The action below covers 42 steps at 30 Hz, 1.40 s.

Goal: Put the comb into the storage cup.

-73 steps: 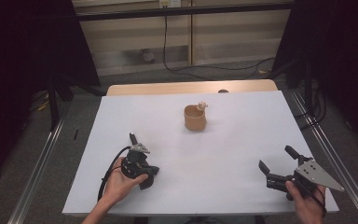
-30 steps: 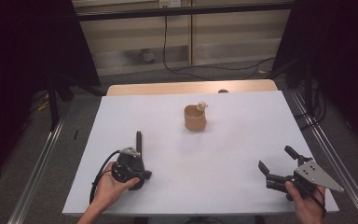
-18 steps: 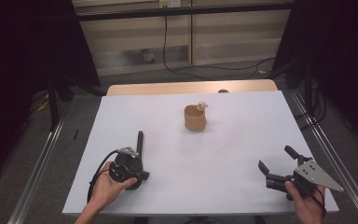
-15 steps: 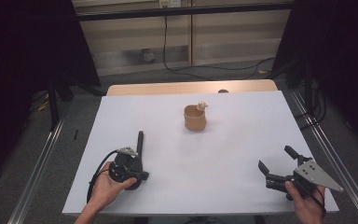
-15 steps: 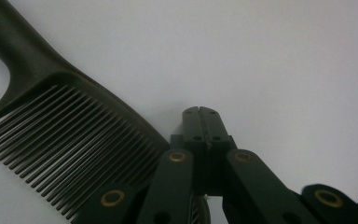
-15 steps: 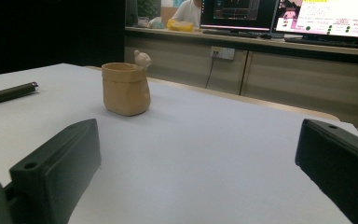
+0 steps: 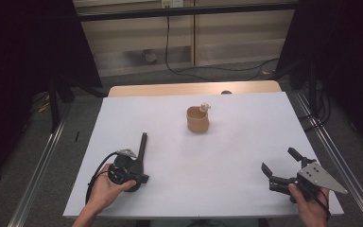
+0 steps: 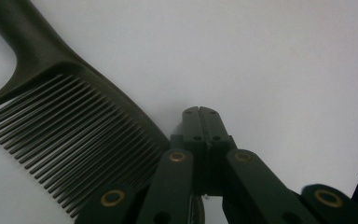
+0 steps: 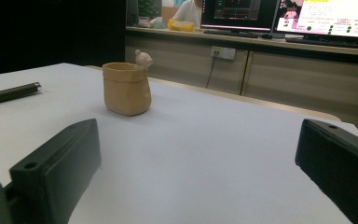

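One black comb [image 7: 141, 147] lies near the table's [image 7: 246, 113] left edge, handle pointing toward the far edge, touching your left gripper [image 8: 201, 114], closed and empty; your right gripper [image 7: 278, 164] gapes empty.

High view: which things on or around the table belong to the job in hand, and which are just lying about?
In the job:
- left gripper, jaws shut, beside the comb
- black comb, lying flat on the white table
- tan cup, upright mid-table, likely where the comb goes

Lying about:
- right gripper, jaws open, nothing between them
- monitors on the far counter
- cable on the floor
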### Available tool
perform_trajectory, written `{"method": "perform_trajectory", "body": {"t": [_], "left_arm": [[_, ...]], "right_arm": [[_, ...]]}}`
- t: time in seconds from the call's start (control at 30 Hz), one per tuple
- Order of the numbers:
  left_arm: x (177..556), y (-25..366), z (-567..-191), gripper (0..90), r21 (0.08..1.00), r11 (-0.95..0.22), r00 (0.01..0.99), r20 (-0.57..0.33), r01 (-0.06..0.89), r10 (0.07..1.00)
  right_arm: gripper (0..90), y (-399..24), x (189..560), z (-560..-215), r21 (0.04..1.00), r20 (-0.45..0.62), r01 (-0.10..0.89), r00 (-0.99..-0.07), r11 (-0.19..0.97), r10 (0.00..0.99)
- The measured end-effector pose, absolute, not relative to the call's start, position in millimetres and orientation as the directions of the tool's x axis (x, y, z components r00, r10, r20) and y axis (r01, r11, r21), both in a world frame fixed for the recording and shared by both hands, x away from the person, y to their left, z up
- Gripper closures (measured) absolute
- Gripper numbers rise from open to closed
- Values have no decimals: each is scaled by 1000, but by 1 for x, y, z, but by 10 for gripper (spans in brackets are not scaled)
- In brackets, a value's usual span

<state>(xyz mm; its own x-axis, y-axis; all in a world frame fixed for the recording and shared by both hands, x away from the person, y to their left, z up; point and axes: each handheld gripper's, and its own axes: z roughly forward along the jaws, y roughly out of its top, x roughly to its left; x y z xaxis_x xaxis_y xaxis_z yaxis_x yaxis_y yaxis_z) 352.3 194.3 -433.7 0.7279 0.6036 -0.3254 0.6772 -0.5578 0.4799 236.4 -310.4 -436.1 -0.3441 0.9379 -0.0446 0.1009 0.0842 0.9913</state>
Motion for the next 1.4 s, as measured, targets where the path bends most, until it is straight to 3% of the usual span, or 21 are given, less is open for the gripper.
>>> {"method": "perform_trajectory", "body": {"t": [1.4], "left_arm": [[351,212,-433,900,474,-547,715,-326,690,619]], "right_arm": [[0,-311,236,-436,991,-45,100,-347,84,937]]}}
